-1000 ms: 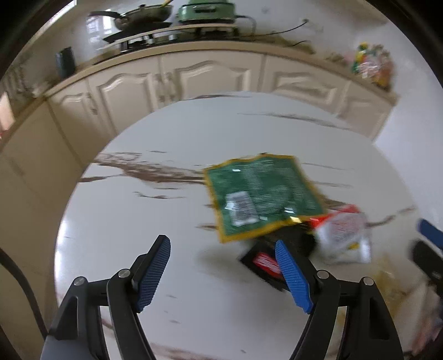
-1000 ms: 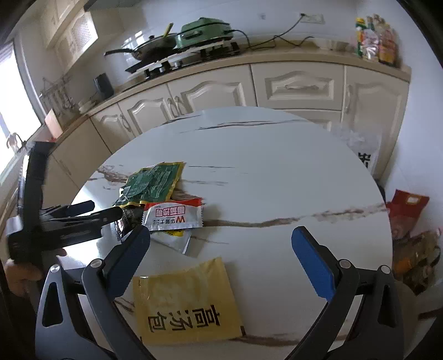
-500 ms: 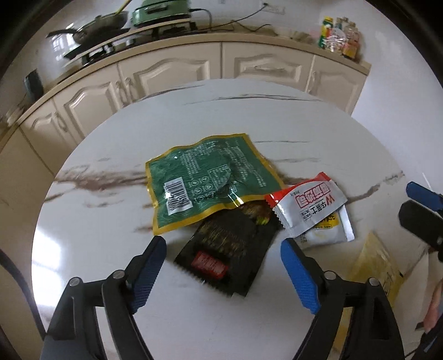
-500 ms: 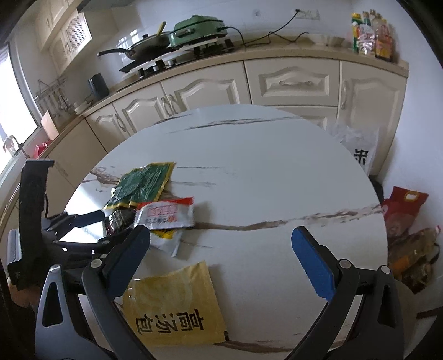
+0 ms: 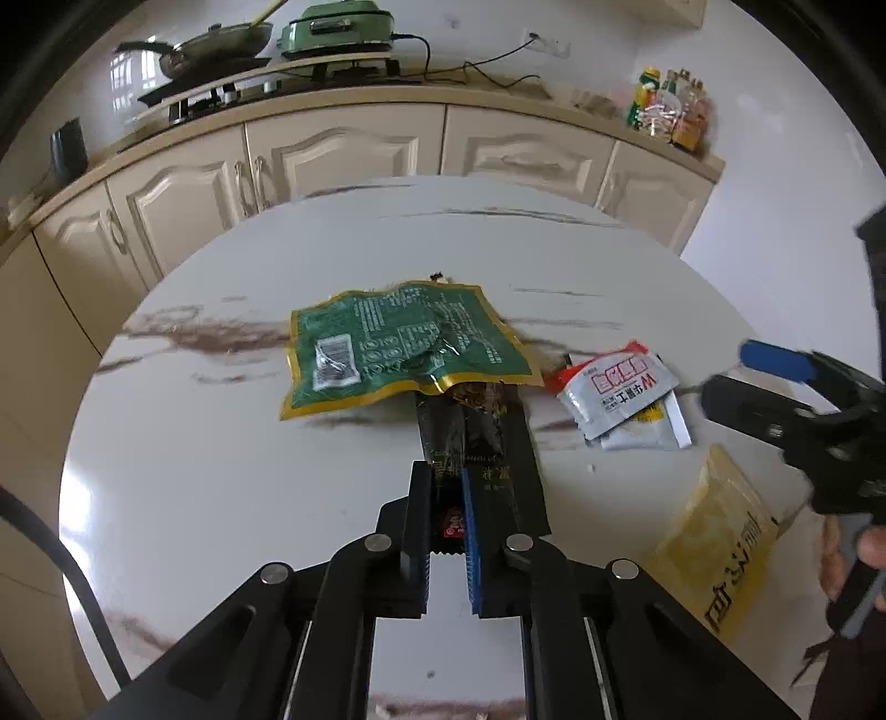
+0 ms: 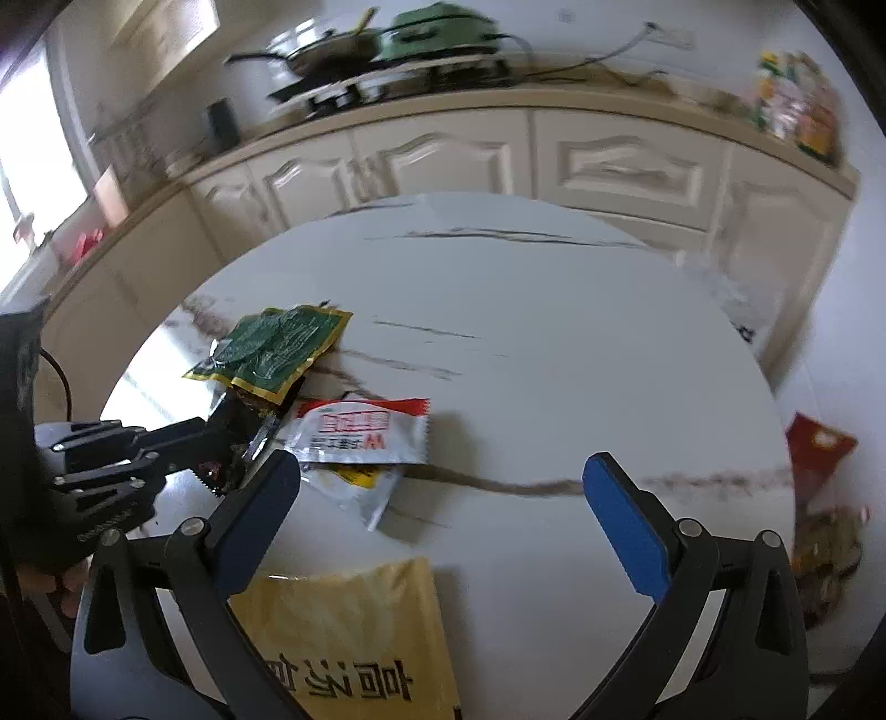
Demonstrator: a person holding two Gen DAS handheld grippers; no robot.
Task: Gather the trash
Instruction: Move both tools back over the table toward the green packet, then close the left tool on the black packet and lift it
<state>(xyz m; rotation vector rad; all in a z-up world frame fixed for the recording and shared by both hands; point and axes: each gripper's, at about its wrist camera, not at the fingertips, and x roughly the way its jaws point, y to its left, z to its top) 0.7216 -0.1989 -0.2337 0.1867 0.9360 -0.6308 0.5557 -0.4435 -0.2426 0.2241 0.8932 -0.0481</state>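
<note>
Several wrappers lie on the round marble table (image 5: 210,476). My left gripper (image 5: 447,479) is shut on the near end of a black wrapper (image 5: 476,437), whose far end lies tucked under a green wrapper (image 5: 398,343). To the right lie a white-and-red sachet (image 5: 614,382) and a yellow packet (image 5: 720,548). My right gripper (image 6: 437,471) hangs open and holds nothing, above the table between the sachet (image 6: 360,432) and the yellow packet (image 6: 343,626). In the right wrist view the left gripper (image 6: 221,443) grips the black wrapper (image 6: 243,421) at the left.
Cream cabinets (image 5: 343,160) curve round behind the table, with a pan (image 5: 221,44) and a green cooker (image 5: 338,25) on the counter. Bottles (image 5: 670,105) stand at the counter's right end. Bags (image 6: 819,448) lie on the floor right of the table.
My left gripper came down onto the black wrapper and its jaws went from wide open to shut on it. The right gripper shifted a little and stayed open.
</note>
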